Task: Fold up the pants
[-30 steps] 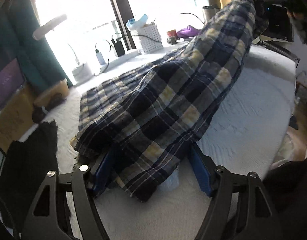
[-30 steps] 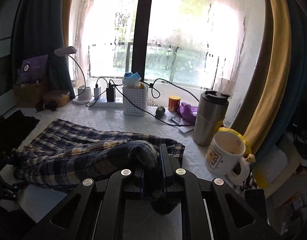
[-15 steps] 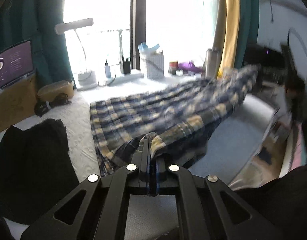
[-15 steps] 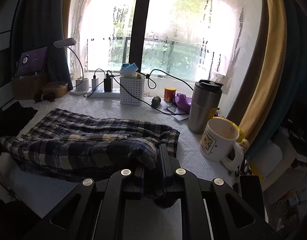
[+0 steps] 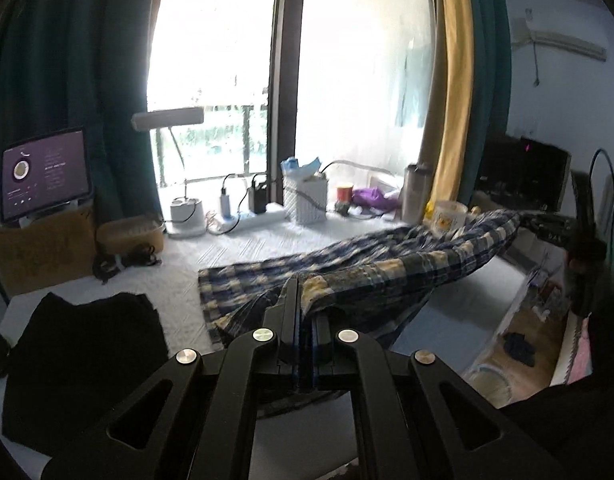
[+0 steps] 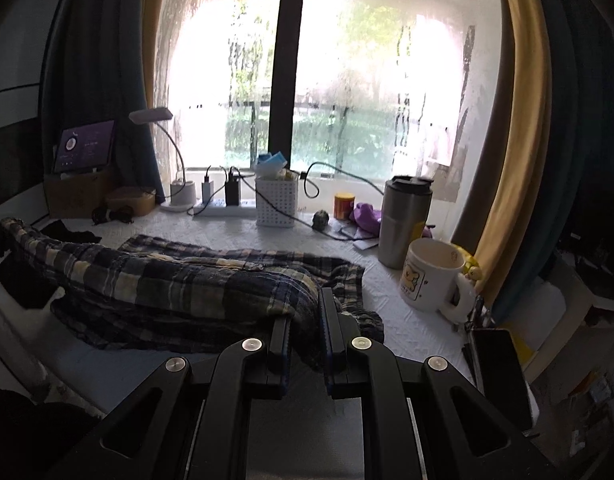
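Note:
The blue, yellow and white plaid pants (image 5: 371, 272) lie stretched across the white quilted table (image 5: 235, 248). My left gripper (image 5: 303, 300) is shut on one end of the pants and lifts it off the table. My right gripper (image 6: 305, 312) is shut on the other end of the pants (image 6: 179, 284), also raised a little. The near edge of the fabric hangs taut between the two grippers while the far layer rests flat on the table.
A black garment (image 5: 79, 356) lies at the left. Along the window stand a lamp (image 6: 179, 188), a power strip with chargers (image 6: 223, 200), a white basket (image 6: 275, 204), a steel tumbler (image 6: 403, 220) and a white mug (image 6: 435, 280). A tablet (image 5: 43, 176) sits on a cardboard box.
My left gripper went from open around the pants' edge to shut on it and lifted it. Both grippers pulled apart, so the pants now stretch out flatter and longer.

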`<state>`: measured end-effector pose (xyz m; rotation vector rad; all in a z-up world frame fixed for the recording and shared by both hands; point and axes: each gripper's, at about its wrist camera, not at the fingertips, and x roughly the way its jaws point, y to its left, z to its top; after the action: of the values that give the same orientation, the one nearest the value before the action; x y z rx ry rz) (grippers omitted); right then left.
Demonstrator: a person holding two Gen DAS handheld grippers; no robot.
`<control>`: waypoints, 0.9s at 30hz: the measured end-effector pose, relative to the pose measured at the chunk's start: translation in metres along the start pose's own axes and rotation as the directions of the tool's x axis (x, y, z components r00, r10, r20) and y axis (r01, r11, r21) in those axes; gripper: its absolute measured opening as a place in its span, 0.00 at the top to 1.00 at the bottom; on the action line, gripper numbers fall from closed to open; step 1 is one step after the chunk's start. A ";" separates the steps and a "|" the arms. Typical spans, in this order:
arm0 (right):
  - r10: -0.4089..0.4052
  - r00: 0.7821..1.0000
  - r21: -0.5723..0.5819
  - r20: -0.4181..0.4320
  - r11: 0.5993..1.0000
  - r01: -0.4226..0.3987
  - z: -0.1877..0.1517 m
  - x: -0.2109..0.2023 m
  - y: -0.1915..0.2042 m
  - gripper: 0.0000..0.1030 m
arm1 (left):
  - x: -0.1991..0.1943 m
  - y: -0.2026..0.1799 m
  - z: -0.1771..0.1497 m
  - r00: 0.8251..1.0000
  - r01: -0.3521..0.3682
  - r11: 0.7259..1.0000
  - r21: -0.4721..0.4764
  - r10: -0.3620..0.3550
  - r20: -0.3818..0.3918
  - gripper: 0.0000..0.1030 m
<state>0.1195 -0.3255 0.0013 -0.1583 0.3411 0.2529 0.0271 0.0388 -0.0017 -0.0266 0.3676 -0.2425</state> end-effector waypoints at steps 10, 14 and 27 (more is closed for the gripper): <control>-0.018 0.997 0.060 0.071 0.998 0.014 0.009 0.006 -0.019 0.88 | 0.012 -0.009 0.022 0.999 0.025 0.999 0.031 -0.026 0.037 0.98; -0.017 0.998 0.079 0.068 0.997 0.012 0.013 0.025 -0.023 0.88 | 0.029 -0.002 0.028 1.000 0.005 0.999 0.037 -0.006 0.026 0.98; -0.026 0.998 0.107 0.051 0.994 0.020 0.041 0.099 -0.026 0.88 | 0.093 0.041 0.044 0.999 -0.025 1.000 0.014 0.025 -0.020 0.98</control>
<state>0.2295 -0.3203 0.0073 -0.0506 0.2998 0.2155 0.1368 0.0554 0.0034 -0.0060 0.3863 -0.2204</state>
